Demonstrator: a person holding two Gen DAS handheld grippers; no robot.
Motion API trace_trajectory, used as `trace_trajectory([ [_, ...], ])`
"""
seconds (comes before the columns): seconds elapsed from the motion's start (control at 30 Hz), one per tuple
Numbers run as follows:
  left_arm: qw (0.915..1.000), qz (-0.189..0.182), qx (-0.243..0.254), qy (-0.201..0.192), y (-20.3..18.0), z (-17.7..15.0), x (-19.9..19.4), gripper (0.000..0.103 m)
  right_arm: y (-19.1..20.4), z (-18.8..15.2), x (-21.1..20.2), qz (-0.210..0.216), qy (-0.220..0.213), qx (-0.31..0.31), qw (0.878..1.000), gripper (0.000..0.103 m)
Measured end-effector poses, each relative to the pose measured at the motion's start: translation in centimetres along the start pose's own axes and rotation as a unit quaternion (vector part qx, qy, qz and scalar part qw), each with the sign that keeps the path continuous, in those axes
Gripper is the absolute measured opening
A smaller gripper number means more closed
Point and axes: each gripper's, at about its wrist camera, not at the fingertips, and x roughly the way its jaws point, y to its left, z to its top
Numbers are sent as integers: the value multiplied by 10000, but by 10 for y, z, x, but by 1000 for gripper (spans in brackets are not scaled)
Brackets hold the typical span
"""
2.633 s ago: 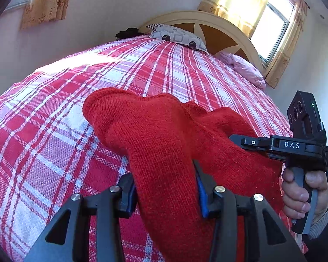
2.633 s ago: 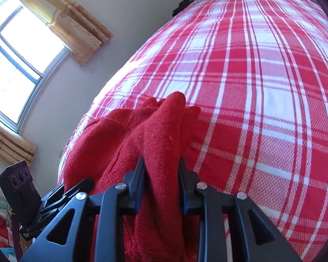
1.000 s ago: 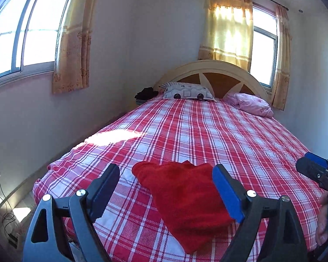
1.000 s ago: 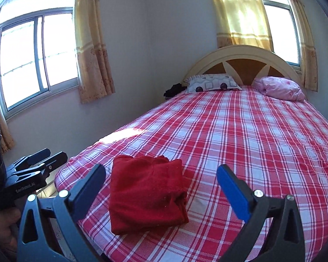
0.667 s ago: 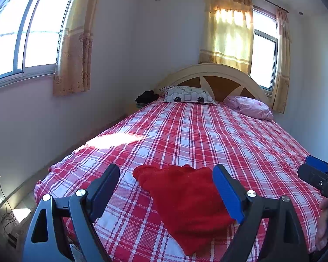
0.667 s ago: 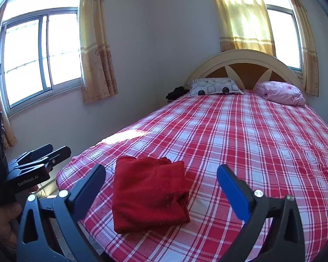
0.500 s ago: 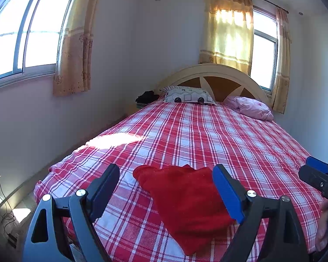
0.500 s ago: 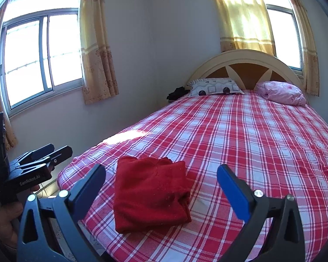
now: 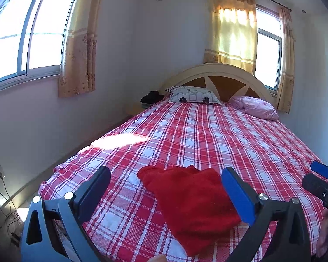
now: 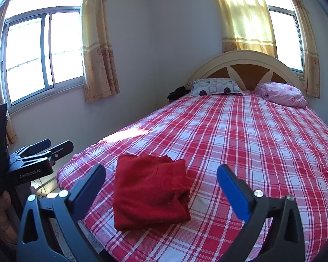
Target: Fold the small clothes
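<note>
Left wrist view: left gripper (image 9: 166, 187) jaws opening, nothing between them; folded red garment (image 9: 192, 205) lies beyond on the plaid bed (image 9: 207, 135).

Right wrist view: right gripper (image 10: 161, 187) spread wide, empty; garment ahead, untouched.

Big bed (image 9: 207, 131) with red checked cover, round headboard (image 9: 216, 74), two pillows. Pale walls. Two bright windows, yellow curtains (image 10: 98, 43). Sun patch on bed.
</note>
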Motion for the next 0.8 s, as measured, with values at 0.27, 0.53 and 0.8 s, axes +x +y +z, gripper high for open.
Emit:
trace_trajectory([
  [0.27, 9988, -386, -281, 145, 1, -1, 5, 102, -2, -3, 0, -5, 29, 4, 10000, 103],
  [0.53, 9981, -332, -449, 243, 5, -3, 7, 102, -3, -11, 2, -20, 112, -97, 9999, 103],
  [0.8, 9979, -495, -409, -89, 4, -5, -3, 102, -2, -15, 4, -13, 170, -119, 9998, 103],
])
